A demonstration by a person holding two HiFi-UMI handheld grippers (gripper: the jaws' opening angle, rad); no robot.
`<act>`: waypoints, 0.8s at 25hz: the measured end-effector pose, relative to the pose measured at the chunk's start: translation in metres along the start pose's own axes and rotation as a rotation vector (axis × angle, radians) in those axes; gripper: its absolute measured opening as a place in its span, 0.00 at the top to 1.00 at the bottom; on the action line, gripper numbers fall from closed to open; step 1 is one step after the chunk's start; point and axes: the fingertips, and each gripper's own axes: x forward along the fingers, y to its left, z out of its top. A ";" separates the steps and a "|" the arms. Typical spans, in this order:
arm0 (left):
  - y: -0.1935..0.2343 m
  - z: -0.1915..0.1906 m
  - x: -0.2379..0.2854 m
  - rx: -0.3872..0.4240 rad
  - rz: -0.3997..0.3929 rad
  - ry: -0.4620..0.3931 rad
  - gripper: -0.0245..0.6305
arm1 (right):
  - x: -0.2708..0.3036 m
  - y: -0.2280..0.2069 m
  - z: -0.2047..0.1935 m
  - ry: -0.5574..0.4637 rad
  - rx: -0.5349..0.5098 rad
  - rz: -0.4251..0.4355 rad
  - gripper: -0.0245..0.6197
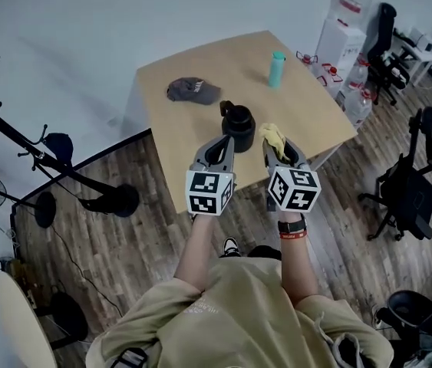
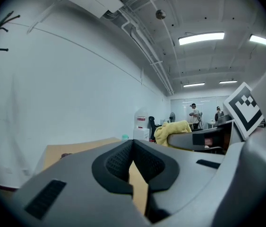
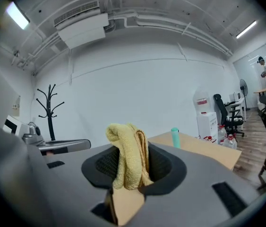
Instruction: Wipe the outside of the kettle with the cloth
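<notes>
Yellow cloth point(image 3: 129, 157) pinched in right tongs point(image 1: 274, 149); left tongs point(image 1: 225, 141) pressed together, empty, beside black kettle point(image 1: 239, 126) near table point(image 1: 315, 106) front edge.

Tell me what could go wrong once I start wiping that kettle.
1. The kettle stands free on the table, and the left gripper is shut and empty, so rubbing may push or tip it.
2. The right gripper pinches the cloth as a narrow bunch, which may slip out under pressure.
</notes>
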 end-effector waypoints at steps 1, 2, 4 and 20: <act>0.011 -0.002 0.005 -0.003 0.004 0.003 0.93 | 0.013 0.005 -0.003 0.009 0.002 0.007 0.73; 0.022 -0.003 0.009 -0.006 0.008 0.006 0.93 | 0.025 0.009 -0.006 0.020 0.002 0.015 0.73; 0.039 -0.009 0.017 -0.014 0.014 0.015 0.93 | 0.047 0.016 -0.014 0.042 0.001 0.029 0.73; 0.127 -0.065 0.096 -0.071 0.096 0.056 0.93 | 0.162 0.008 -0.073 0.244 -0.034 0.093 0.73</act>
